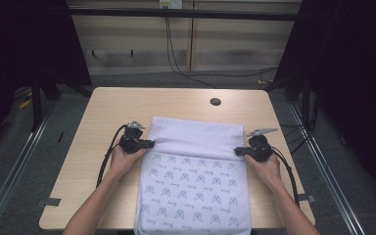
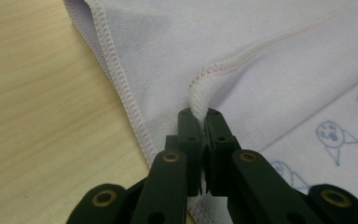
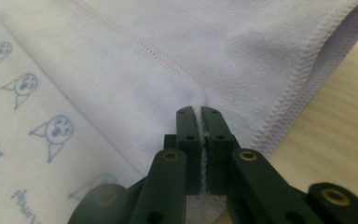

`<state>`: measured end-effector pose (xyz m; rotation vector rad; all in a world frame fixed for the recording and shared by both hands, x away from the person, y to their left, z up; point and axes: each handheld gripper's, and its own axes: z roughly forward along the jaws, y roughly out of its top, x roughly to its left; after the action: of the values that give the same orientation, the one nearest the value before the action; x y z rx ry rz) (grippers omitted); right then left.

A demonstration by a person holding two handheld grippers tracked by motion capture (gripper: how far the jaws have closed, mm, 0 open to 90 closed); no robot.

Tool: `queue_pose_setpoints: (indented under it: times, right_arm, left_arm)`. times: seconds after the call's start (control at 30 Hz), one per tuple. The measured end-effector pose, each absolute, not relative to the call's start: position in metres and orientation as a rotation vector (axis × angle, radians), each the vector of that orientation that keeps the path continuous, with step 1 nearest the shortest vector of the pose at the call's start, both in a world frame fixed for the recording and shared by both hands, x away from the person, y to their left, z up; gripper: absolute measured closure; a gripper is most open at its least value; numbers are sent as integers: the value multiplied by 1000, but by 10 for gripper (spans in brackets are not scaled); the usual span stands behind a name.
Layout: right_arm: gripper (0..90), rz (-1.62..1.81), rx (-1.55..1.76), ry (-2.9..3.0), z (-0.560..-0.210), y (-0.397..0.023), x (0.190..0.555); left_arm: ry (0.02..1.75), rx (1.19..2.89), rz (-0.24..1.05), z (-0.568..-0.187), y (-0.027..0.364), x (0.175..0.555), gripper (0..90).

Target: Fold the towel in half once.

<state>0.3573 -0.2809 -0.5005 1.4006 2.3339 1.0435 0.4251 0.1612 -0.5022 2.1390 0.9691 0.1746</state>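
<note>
Here, cloth: a pale lilac towel [image 1: 194, 171] lies on the desk [image 1: 103, 112], its near part printed with small blue cat faces and hanging over the desk's front edge
Fold: the far end of the towel is turned back toward the person, plain side up, making a broad plain band across the printed part
Left tongs: the left tongs [image 1: 149, 144] are at the towel's left edge, jaws closed tight on the stitched hem of the folded flap; in the left gripper view [image 2: 199, 116] the hem bunches up between the two black jaws
Right tongs: the right tongs [image 1: 238, 151] are at the towel's right edge, jaws closed on the flap's hem in the same way; the right gripper view [image 3: 199, 114] shows a thin strip of cloth pinched between them
Hands: each hand grips its tool from the near side, forearms coming in from the bottom of the high view
Desk: light wood, with a round dark hole [image 1: 215, 102] near its far edge, well apart from the towel
Cables: a black cable [image 1: 105, 161] trails from the left tool along the forearm
</note>
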Motion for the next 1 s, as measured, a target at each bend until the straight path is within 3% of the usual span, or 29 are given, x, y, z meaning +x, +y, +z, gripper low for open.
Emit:
queue_pose_setpoints:
  times: [0.33,0.67,0.9,1.0]
  right_arm:
    - [871,974,1444,2273,-500,-270,413]
    - [871,850,1531,2203,-496,-260,451]
    - [870,863,1539,2156,-495,-257,463]
    - [872,970,1543,2135,-488,-263,460]
  left_arm:
    - [1052,2119,236,-502,160,471,871]
    - [1069,2183,343,-498,147,490,873]
    - [1104,2086,255,-502,160,491,873]
    - [1098,2057,274,-497,164,486,875]
